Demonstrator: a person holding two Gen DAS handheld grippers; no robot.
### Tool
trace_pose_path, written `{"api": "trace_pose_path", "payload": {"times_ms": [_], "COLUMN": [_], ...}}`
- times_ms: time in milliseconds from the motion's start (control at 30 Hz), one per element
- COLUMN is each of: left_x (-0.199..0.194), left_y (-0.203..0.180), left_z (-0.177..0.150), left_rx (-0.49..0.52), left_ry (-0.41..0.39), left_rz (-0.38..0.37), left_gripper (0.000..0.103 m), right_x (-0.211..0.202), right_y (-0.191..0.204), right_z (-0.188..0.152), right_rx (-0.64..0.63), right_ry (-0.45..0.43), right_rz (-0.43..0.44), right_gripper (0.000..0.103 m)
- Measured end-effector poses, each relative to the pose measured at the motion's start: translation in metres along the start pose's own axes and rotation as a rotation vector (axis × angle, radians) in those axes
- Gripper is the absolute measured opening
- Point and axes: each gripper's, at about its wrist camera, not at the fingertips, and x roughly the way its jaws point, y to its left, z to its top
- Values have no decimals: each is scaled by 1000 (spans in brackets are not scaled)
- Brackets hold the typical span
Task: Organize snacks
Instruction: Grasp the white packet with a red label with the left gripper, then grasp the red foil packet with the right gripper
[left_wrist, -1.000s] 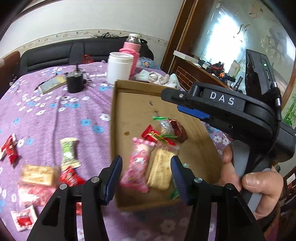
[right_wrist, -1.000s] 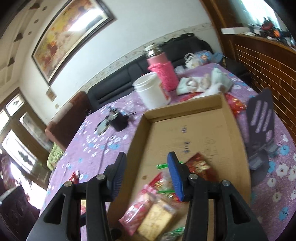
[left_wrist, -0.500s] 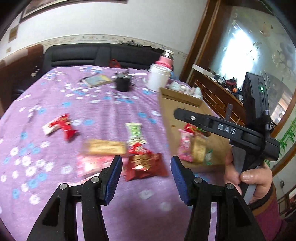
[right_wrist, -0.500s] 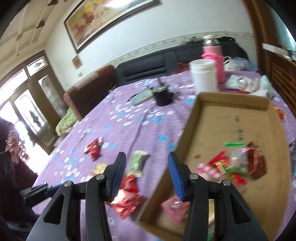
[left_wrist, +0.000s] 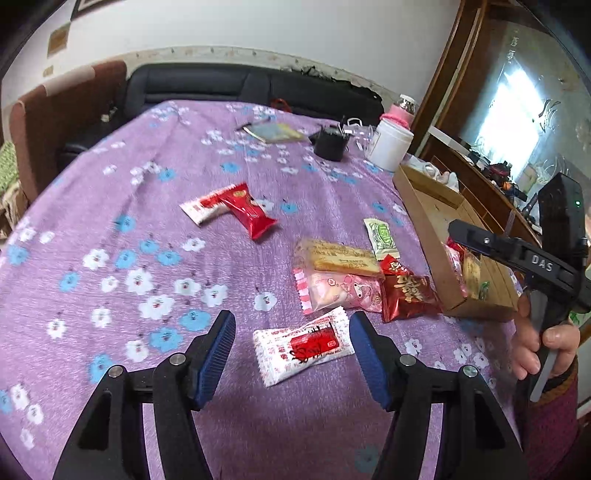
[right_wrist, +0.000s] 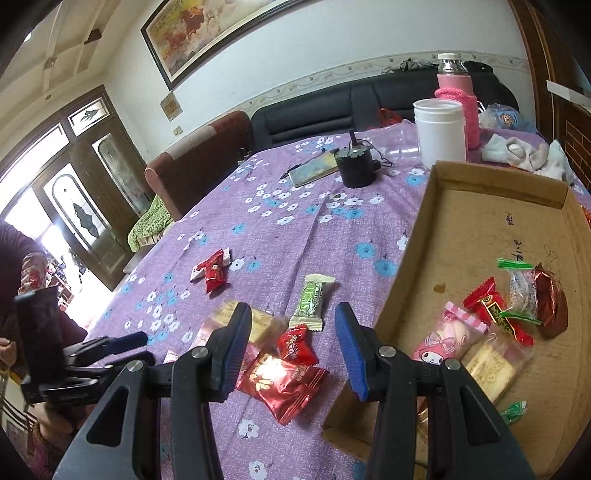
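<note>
left gripper (left_wrist: 291, 352): jaws apart, over white/red packet (left_wrist: 303, 345) lying betw. fingers, not gripped; right gripper (right_wrist: 293, 349): jaws apart, empty, above red foil packs (right_wrist: 282, 380); loose snacks nearby on purple cloth (left_wrist: 147, 229); cardboard tray (right_wrist: 417, 236) w/ several snacks to the right

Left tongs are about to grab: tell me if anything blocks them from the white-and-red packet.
Nothing visible does. The left tongs are open, and the white-and-red packet lies flat on the purple tablecloth between the fingertips, apart from the pink packet behind it.
</note>
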Motion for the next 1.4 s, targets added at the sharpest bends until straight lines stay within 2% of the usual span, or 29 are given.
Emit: {"api": "trace_pose_path", "payload": {"times_ms": [67, 300, 400, 500, 667, 700, 767, 833, 900, 967, 1133, 1233, 1300, 1400], "left_x": [10, 39, 36, 30, 23, 24, 24, 24, 26, 25, 24, 21, 20, 18], "left_y": [-2, -16, -27, -39, -61, -62, -58, -53, -49, -46, -42, -37, -32, -27], "left_z": [2, 6, -4, -14, -35, -35, -33, -29, -26, -25, -24, -25, -25, -25], "left_rx": [18, 102, 169, 238, 371, 372, 341, 300, 269, 258, 252, 243, 238, 215], "left_ry": [20, 114, 127, 148, 151, 148, 136, 117, 113, 106, 93, 93, 93, 94], "left_rz": [-46, -88, -74, -52, 14, 35, 66, 100, 124, 174, 239, 242, 240, 227], "left_gripper": [67, 67, 67, 67, 67, 67, 60, 45, 35, 35, 35, 35, 35, 35], "right_x": [0, 1, 4, 9, 21, 24, 34, 40, 46, 52, 60, 57, 52, 45], "right_y": [-1, -2, -4, 1, 20, 23, 30, 34, 40, 44, 57, 64, 72, 76], "right_z": [0, 1, 1, -1, -9, -11, -14, -18, -22, -26, -38, -44, -48, -46], "right_rx": [5, 10, 14, -1, -86, -97, -120, -147, -189, -212, -314, -336, -350, -343], "right_ry": [-2, 5, 19, 44, 97, 103, 129, 141, 154, 166, 203, 253, 283, 259], "right_rz": [4, 14, 27, 46, 58, 53, 43, 21, -15, -34, -100, -29, 51, 77], "right_gripper": [46, 46, 46, 52, 55, 55, 55, 55, 55, 55, 57, 57, 57, 57]}}
